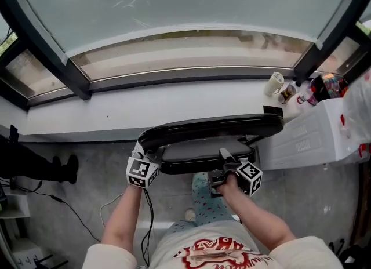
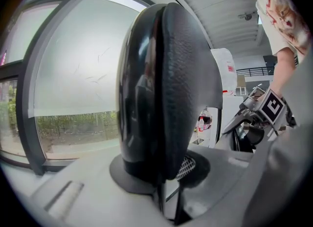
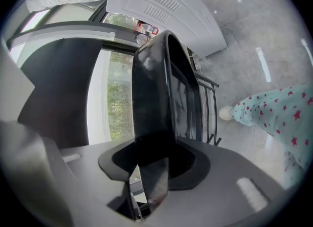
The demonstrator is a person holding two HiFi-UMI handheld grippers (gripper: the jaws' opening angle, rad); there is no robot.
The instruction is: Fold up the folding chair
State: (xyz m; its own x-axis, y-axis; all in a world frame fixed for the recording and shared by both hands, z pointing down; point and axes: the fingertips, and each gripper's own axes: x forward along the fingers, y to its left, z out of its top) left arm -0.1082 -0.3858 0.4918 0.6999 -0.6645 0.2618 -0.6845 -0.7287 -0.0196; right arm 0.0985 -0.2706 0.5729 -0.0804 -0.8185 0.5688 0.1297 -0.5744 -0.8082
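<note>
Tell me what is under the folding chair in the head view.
Below the chair, grey floor, the person's star-patterned trouser leg and a pale shoe show. The chair covers the floor straight beneath it, so anything lying there cannot be seen.

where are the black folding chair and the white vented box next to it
black folding chair [image 1: 211,126], head view, glossy curved top part
white vented box [image 1: 313,134], head view, top panel

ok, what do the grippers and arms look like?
The left tongs and right tongs are grey with dark pads; each carries a cube of black-and-white square markers. A black cable runs from the left one. Arms bare below short pale sleeves.
</note>
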